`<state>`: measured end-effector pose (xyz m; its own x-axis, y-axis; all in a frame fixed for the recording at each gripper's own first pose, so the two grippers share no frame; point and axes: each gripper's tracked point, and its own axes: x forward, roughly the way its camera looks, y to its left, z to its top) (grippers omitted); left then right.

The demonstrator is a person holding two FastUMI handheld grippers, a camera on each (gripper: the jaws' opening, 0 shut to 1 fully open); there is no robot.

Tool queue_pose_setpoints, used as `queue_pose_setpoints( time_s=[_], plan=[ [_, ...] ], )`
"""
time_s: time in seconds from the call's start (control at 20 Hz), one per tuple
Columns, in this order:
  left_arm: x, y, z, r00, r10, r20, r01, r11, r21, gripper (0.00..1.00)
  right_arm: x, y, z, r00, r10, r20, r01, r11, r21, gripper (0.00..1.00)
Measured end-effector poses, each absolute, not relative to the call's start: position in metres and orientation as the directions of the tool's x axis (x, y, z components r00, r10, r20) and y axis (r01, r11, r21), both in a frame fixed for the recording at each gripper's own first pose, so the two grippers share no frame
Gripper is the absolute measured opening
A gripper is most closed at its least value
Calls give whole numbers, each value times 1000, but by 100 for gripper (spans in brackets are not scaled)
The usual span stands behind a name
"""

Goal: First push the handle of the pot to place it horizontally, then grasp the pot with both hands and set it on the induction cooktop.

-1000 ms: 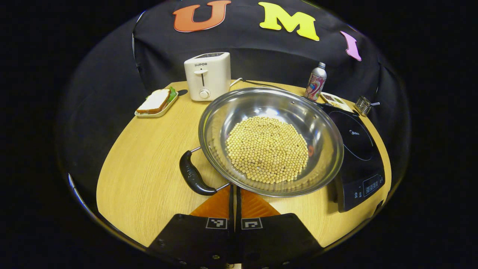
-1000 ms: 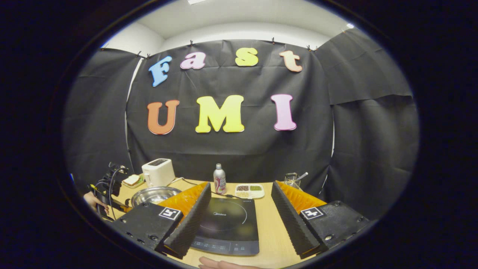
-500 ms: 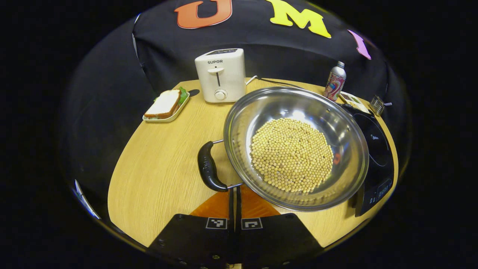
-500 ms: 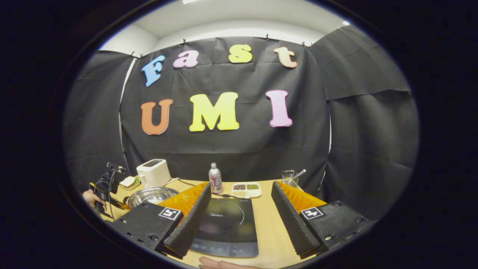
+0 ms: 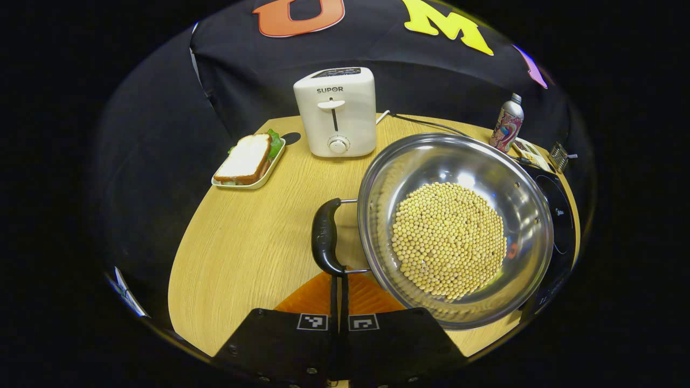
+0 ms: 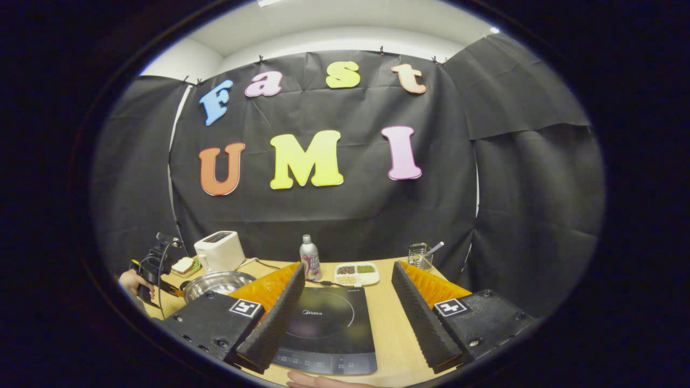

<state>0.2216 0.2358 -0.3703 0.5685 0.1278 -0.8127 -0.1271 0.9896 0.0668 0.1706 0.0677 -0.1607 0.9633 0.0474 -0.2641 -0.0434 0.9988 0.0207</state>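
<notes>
Left gripper (image 5: 339,280) held low over the worktop (image 5: 242,248), jaws clenched together, tips touching the near end of the pot handle (image 5: 325,236). Pot (image 5: 458,226) of beans sits on the worktop beside the induction cooktop (image 6: 323,323). Right gripper (image 6: 347,307) hovers above the cooktop, jaws spread wide, empty.
</notes>
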Motion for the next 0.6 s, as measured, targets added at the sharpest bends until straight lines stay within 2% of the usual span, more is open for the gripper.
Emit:
queue_pose_setpoints(
  time_s=[0.05,0.1,0.15,0.35,0.4,0.45,0.6],
  plan=[
    [223,238,-370,568,126,-814,-126,990,66,0,171,68,-162,962,43,-268,-40,999,18,99],
    [226,239,-370,568,126,-813,-127,990,65,9,171,69,-163,962,42,-271,-38,999,18,99],
    [228,241,-371,571,126,-811,-127,990,64,0,172,71,-165,960,38,-276,-35,999,18,99],
    [232,242,-371,574,111,-812,-124,991,49,0,173,78,-173,953,32,-300,-32,999,4,99],
    [231,242,-371,576,105,-811,-125,991,40,10,173,81,-173,953,31,-301,-32,999,2,100],
    [231,242,-370,578,101,-810,-130,991,31,0,173,83,-175,952,30,-305,-32,1000,-1,99],
    [228,245,-363,603,105,-790,-143,989,22,0,175,97,-183,946,34,-324,-38,999,-7,100]
  ],
)
